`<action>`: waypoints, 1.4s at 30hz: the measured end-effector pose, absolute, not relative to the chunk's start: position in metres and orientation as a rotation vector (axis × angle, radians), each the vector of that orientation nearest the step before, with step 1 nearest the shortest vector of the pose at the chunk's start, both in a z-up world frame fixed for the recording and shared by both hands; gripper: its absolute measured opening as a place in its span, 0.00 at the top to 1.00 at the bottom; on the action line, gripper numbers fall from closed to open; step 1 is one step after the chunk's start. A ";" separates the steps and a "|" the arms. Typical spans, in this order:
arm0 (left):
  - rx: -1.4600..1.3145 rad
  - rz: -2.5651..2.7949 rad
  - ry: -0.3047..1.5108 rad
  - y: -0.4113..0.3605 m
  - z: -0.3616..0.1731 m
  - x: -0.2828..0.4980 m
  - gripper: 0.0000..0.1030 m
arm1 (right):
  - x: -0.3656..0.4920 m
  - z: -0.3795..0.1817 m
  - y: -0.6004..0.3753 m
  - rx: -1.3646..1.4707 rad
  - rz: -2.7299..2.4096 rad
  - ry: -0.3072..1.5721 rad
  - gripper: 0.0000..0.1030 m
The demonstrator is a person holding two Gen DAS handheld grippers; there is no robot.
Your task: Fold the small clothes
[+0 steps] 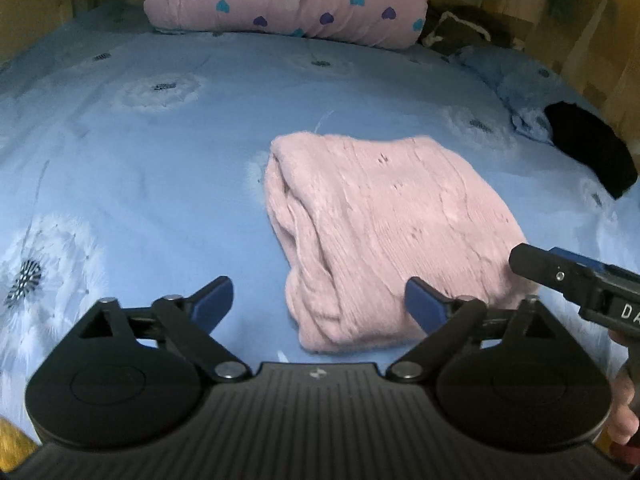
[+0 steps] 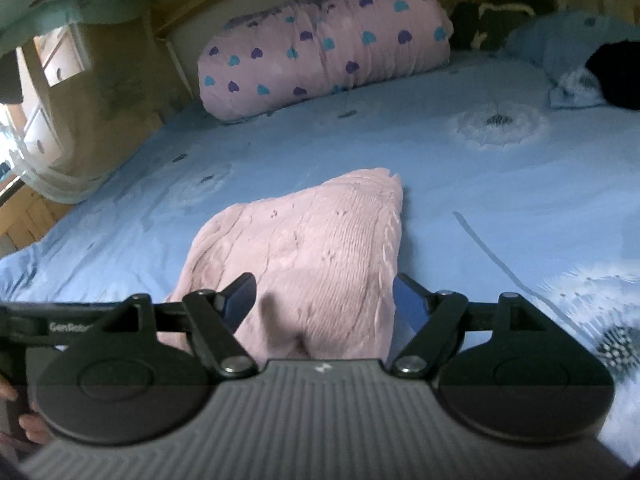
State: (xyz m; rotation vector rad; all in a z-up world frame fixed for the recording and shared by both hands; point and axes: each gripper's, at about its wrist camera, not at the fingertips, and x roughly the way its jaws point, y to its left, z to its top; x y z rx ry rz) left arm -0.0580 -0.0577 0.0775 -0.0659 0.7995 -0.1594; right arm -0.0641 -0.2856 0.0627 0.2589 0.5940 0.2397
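One pink knit sweater [image 1: 384, 232], folded w/ stacked layers; both hand-held grippers [image 1: 318, 306] [image 2: 324, 300] spread apart, empty.

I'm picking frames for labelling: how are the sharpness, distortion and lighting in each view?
Left wrist view: dim, even light; the pink sweater is slightly soft, the left gripper fairly crisp; fisheye bows the blue bedsheet. Right wrist view: tilted, softer overall, the heart-print quilt blurred, the right gripper shading the sweater.
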 end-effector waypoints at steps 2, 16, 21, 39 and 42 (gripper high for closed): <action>-0.052 -0.153 0.808 -0.063 0.075 -0.065 0.03 | -0.073 0.062 -0.282 0.237 0.222 0.580 0.25; 0.010 -0.111 0.849 -0.087 0.052 -0.078 0.00 | -0.098 0.042 -0.277 0.181 0.172 0.583 0.25; 0.021 -0.099 0.866 -0.089 0.046 -0.076 0.00 | -0.098 0.035 -0.275 0.180 0.164 0.590 0.25; 0.051 -0.096 0.882 -0.099 0.037 -0.075 0.00 | -0.098 0.025 -0.280 0.204 0.166 0.598 0.25; 0.050 -0.094 0.883 -0.099 0.037 -0.075 0.00 | -0.098 0.025 -0.280 0.207 0.167 0.598 0.25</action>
